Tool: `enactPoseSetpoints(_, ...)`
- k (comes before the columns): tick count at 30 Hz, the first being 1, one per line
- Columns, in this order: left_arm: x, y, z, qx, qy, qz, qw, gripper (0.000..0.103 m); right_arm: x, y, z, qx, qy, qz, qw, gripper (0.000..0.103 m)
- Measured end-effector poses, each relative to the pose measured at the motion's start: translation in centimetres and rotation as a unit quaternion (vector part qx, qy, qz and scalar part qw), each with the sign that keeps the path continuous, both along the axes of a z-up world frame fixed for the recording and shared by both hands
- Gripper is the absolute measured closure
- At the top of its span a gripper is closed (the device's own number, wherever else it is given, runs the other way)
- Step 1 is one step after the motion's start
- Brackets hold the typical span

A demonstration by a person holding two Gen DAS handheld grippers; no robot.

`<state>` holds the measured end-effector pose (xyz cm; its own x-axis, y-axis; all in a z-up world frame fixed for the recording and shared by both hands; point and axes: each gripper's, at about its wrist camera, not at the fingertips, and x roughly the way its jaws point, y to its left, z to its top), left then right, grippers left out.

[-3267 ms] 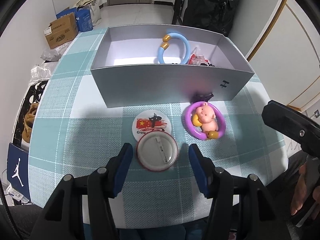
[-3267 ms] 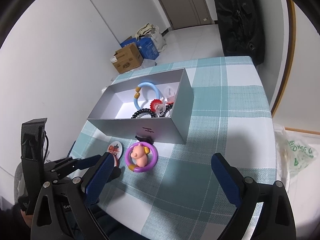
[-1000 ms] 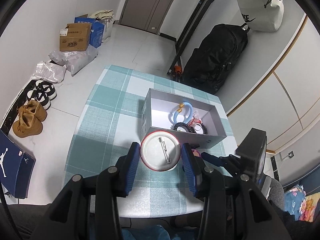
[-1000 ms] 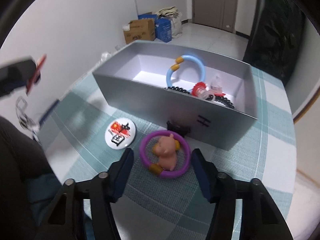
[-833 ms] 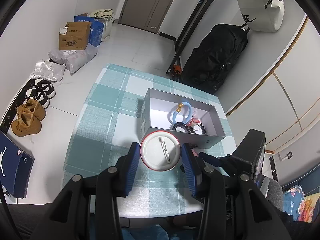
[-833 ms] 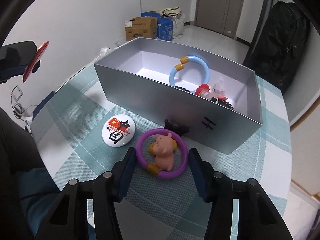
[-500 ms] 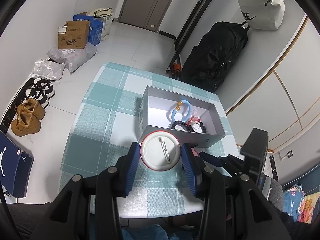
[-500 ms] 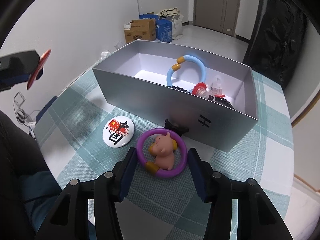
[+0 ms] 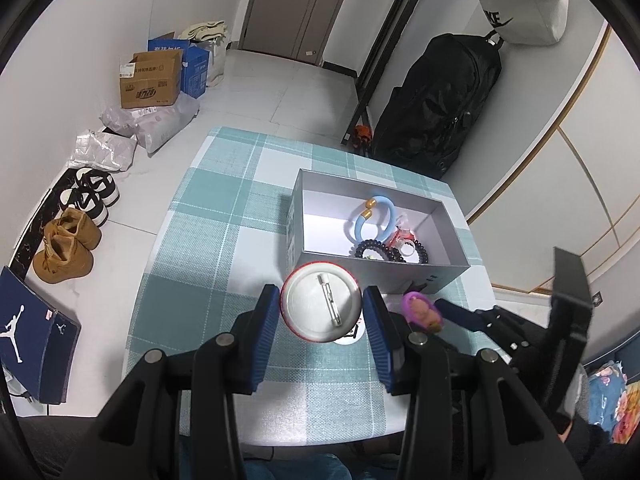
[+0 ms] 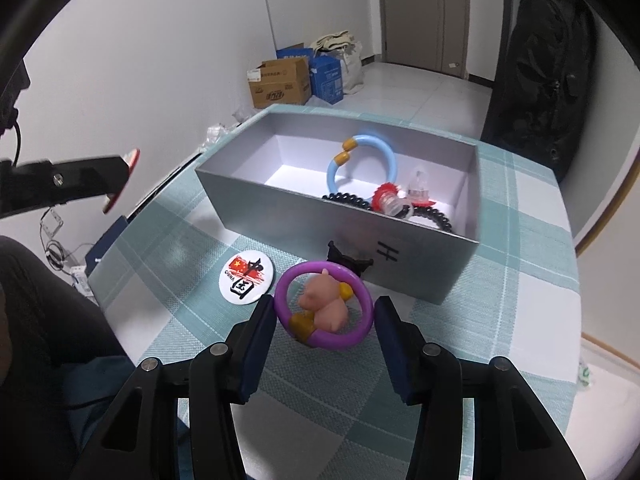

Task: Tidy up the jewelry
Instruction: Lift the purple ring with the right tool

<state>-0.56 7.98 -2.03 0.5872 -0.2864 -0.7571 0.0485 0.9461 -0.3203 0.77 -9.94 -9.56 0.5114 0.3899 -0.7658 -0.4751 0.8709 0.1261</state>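
- Desk (image 9: 224,240), covered with a teal and white check cloth, is carrying a grey open box (image 9: 448,236) toward its far right part.
- Left gripper (image 9: 322,308) is hanging high above the desk, its jaws clenched on a round pin badge (image 9: 320,306); the badge is showing its white back with the pin and a red rim, and both blue pads are pressing on its edge.
- In the right wrist view the same badge is appearing edge-on, tilted, at the tip of the left gripper (image 10: 120,180), well clear of the cloth.
- Right gripper (image 10: 324,316) is sitting low over the near side of the box, jaws grasping a purple ring (image 10: 326,338) that is carrying a pink pig figure (image 10: 326,304) and amber beads; the ring is filling the gap between the two pads and looks raised a little off the cloth.
- A second badge (image 10: 246,276), face up with a red flag and the word CHINA, is lying on the cloth just left of the ring.
- A small black item (image 10: 348,262) is resting against the front wall of the box; its kind cannot be told.
- Inside the box: a blue bangle (image 10: 362,168) with amber beads leaning upright, a black bead bracelet (image 10: 436,216) and a red and clear trinket (image 10: 386,200).
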Motion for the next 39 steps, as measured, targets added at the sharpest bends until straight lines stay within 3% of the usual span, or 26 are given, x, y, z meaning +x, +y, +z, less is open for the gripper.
enactPoseSetpoints(11,-0.5,-1.7,-0.4,0.029,-0.002,-0.007,0.9996,0.066,-0.8,-2.1,1.3,0.034,-0.009,-0.014,0.999,0.054)
enactPoseSetpoints(14,-0.6,-2.0,-0.5,0.034,0.000,-0.007,0.9994,0.066,-0.3,-2.7,0.6,0.044,0.022,-0.018,0.999,0.054)
enactPoseSetpoints(19,-0.8,-2.4,-0.8,0.044,0.005,-0.007,0.9990,0.066,0.2,-2.5,-1.4,0.013,0.070,-0.030,0.997,0.054)
enactPoseSetpoints(29,-0.8,-2.1,-1.0,0.040,0.011,0.000,0.9992,0.066,-0.3,-3.4,0.3,0.055,0.041,-0.038,0.997,0.055)
enactPoseSetpoints(34,-0.7,-2.3,-1.0,0.035,0.009,-0.003,0.9993,0.066,0.1,-4.4,1.5,0.108,0.033,-0.047,0.993,0.055)
enactPoseSetpoints(39,-0.7,-2.5,-0.8,0.033,0.003,-0.005,0.9994,0.066,0.3,-4.1,1.5,0.111,0.029,-0.043,0.993,0.055)
